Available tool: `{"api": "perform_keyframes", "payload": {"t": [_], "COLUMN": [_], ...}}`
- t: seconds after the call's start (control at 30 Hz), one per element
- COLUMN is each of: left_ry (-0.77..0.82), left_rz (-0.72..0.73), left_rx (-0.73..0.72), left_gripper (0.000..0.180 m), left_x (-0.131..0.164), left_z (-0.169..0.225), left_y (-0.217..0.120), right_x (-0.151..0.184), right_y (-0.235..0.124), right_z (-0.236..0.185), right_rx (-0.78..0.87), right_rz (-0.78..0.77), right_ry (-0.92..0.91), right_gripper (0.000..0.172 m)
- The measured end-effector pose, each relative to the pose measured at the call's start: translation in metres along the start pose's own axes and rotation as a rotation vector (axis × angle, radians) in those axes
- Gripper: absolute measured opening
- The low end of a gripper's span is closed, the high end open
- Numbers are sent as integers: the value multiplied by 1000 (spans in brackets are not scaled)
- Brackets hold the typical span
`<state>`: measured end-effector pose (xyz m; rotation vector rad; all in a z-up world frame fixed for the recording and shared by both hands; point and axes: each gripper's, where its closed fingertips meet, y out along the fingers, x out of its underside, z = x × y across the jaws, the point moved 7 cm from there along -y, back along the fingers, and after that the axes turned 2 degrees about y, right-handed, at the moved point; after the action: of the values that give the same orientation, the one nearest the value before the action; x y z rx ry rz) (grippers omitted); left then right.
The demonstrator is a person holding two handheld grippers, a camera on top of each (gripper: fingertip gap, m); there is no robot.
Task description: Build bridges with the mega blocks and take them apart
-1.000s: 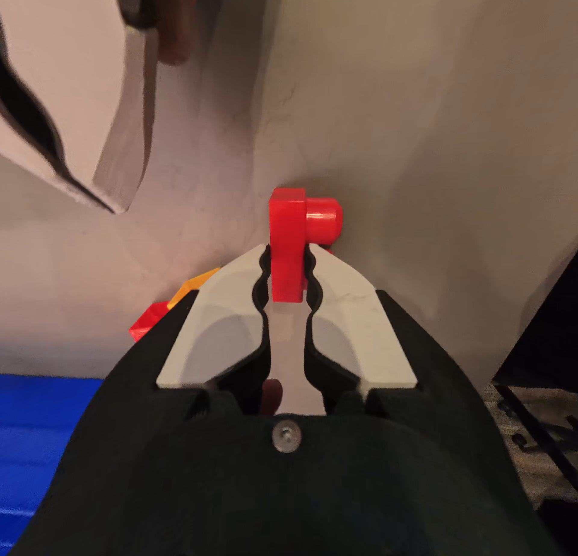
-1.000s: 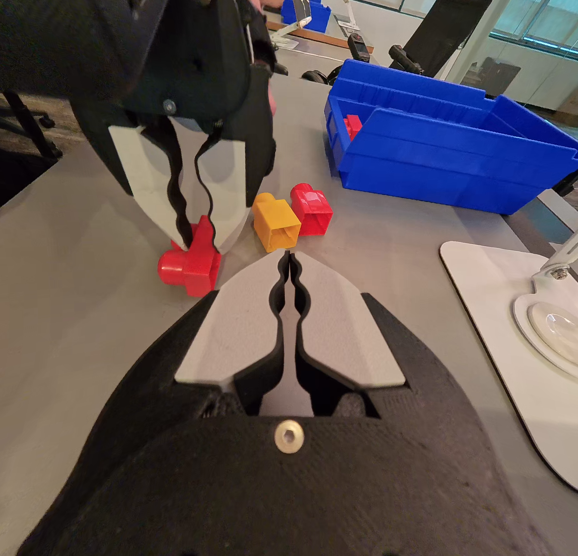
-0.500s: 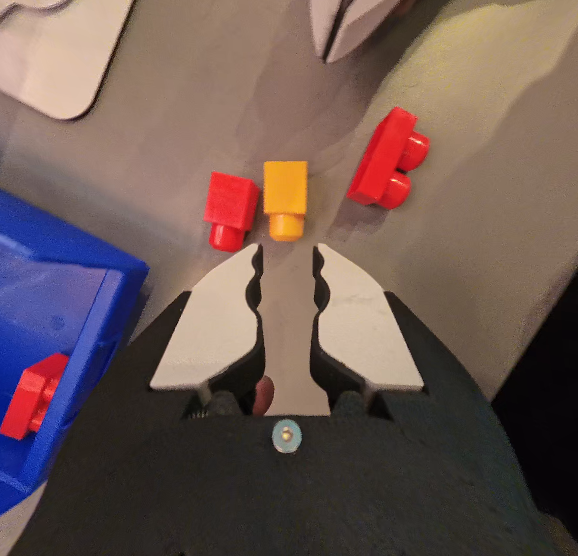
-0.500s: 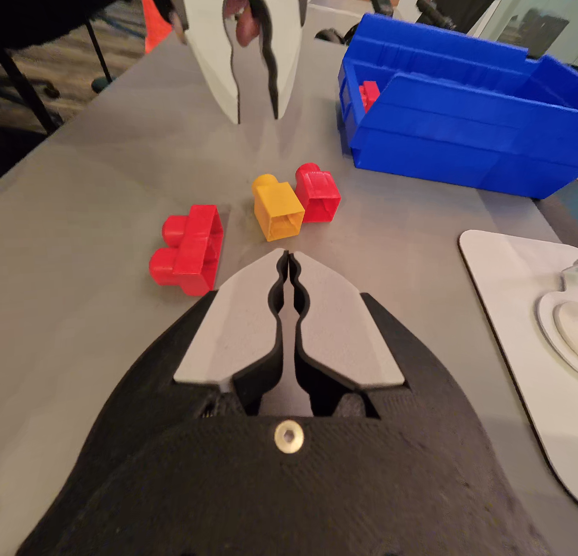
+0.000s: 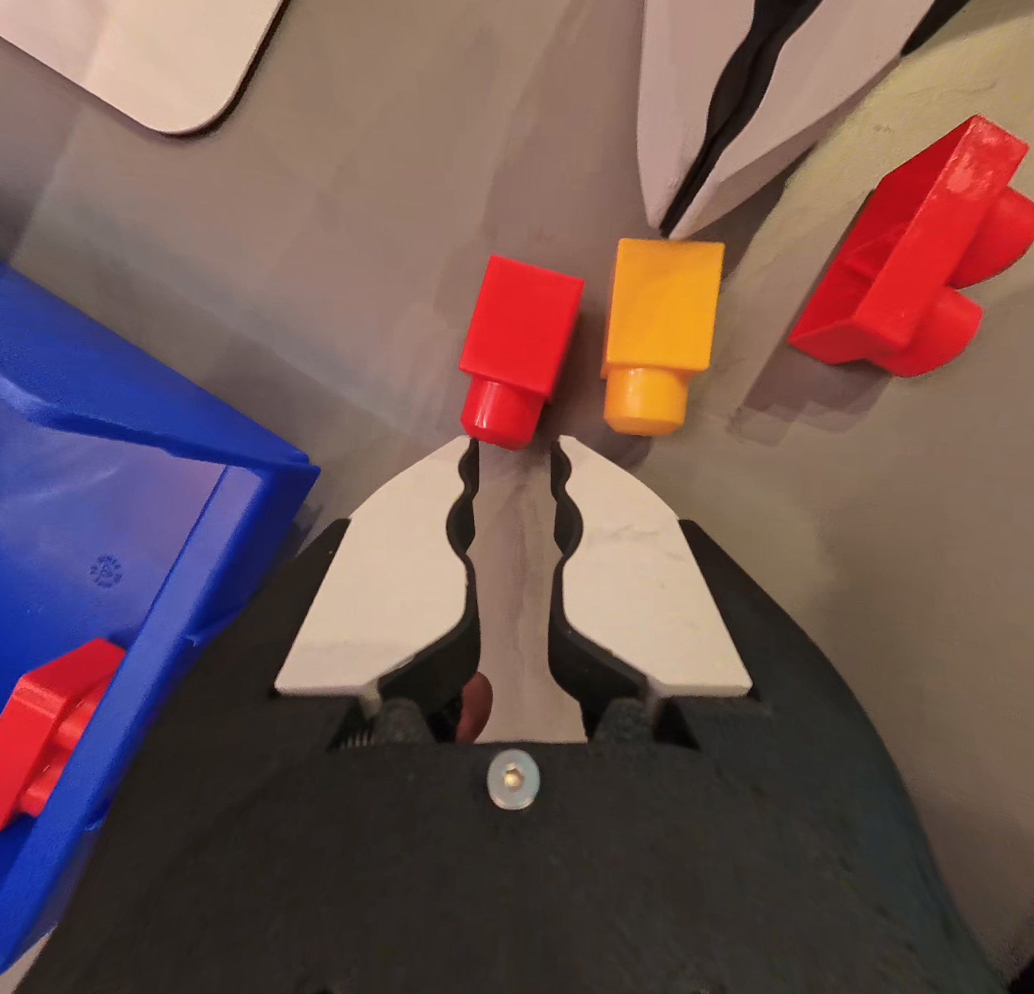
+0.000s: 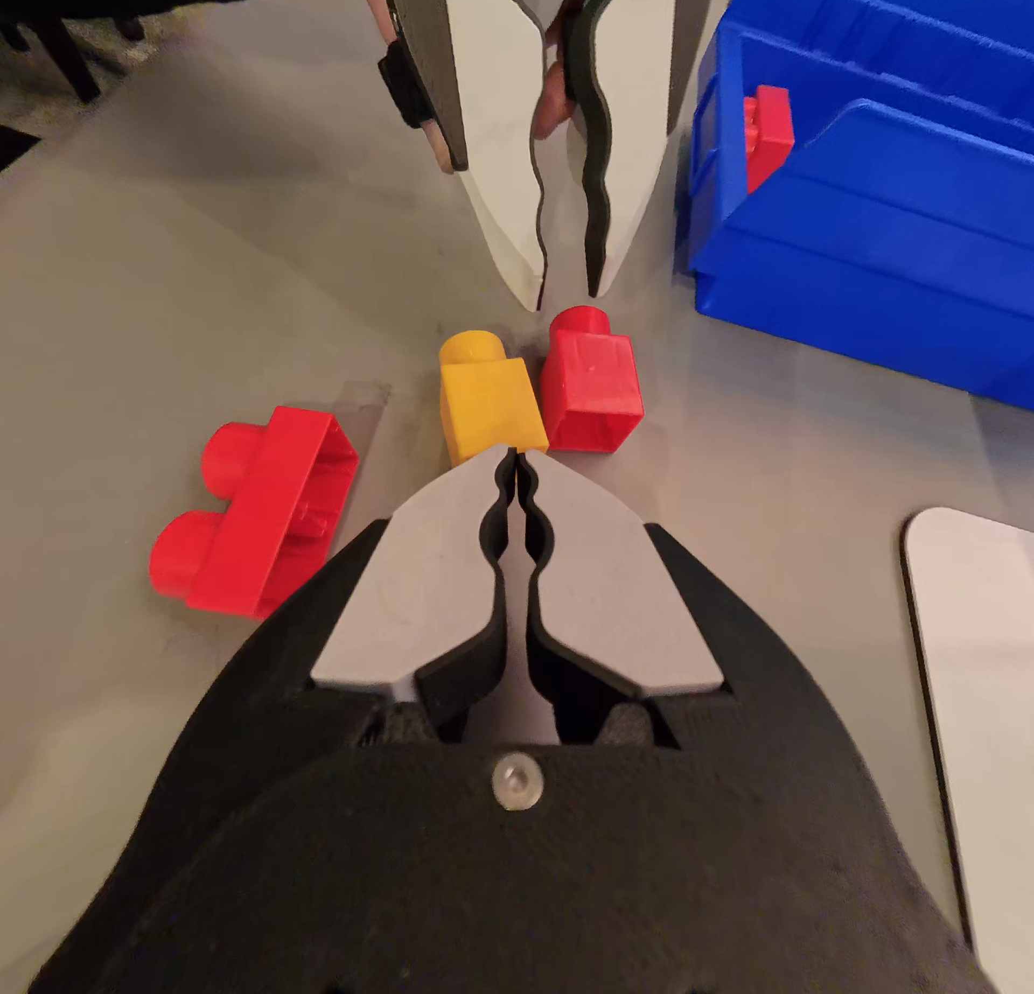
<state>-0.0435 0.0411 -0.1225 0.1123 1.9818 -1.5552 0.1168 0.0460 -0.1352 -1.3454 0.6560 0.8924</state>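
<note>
— While the left gripper point(image 5: 512, 447) hovered with its jaws parted and nothing between them, what lay across the right wrist view, left to right?

— First the wide red two-stud block point(image 6: 254, 511), on its side on the grey table point(image 6: 168, 273). A second before, the left gripper had held it clamped; by this moment it had been released and lay free. Next came the yellow block point(image 6: 487, 402) and the small red block point(image 6: 590, 394), side by side, also tipped over. Then the blue bin point(image 6: 873, 273), another red block point(image 6: 769, 133) inside.

— And the right gripper point(image 6: 515, 455)?

— Clenched on nothing, tips near the yellow block, as it had been throughout.

— So what did that mean?

— My judgement: the bridge was fully apart, and the left gripper, having swung to the small red block's stud, was lining up the next pick.
</note>
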Motion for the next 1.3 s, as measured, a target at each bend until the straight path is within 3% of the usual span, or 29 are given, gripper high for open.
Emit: {"api": "perform_keyframes", "payload": {"t": [0.43,0.67,0.73,0.83,1.3], "left_ry": [-10,-40,-19,-1,-48], "left_rz": [73,214,196,135,127], "left_rx": [76,97,43,3,25], "left_gripper": [28,43,51,66,72], "left_x": [9,6,3,3,12], "left_z": [-10,22,29,29,12], "left_y": [2,-19,-12,2,14], "right_x": [-2,0,1,1,-4], "right_y": [12,1,3,11,26], "right_z": [-7,12,18,20,18], "right_rx": [-12,25,17,-26,-64], "right_rz": [-56,4,-14,-52,-92], "right_ry": [-46,49,65,29,4], "right_gripper": [4,15,26,30,21]}}
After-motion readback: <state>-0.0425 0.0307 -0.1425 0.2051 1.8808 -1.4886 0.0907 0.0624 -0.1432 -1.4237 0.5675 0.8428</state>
